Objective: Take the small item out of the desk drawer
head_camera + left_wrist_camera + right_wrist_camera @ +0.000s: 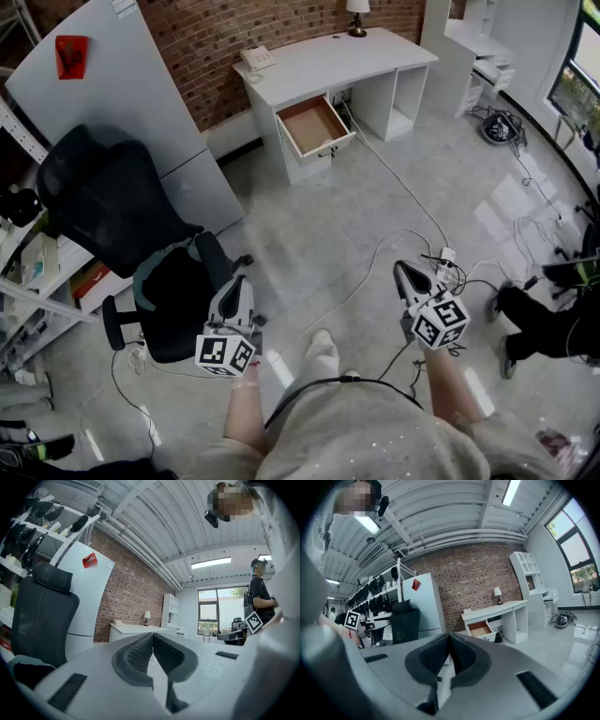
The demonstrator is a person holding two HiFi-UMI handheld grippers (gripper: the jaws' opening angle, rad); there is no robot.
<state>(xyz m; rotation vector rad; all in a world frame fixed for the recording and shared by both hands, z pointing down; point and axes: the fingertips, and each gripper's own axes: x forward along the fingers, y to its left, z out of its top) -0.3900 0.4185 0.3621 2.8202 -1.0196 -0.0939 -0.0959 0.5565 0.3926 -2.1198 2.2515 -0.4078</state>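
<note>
A white desk stands against the brick wall at the far side of the room. Its drawer is pulled open and shows a brown inside. I cannot make out any small item in it from here. Both grippers hang low over the floor, far from the desk. My left gripper is shut with nothing between its jaws and sits beside the chair. My right gripper is also shut and empty. The right gripper view shows the open drawer past the closed jaws. The left gripper points toward the desk.
A black office chair stands close on the left, in front of a tall white cabinet. Cables and a power strip lie on the floor between me and the desk. Shelves line the left edge. A person is at the right.
</note>
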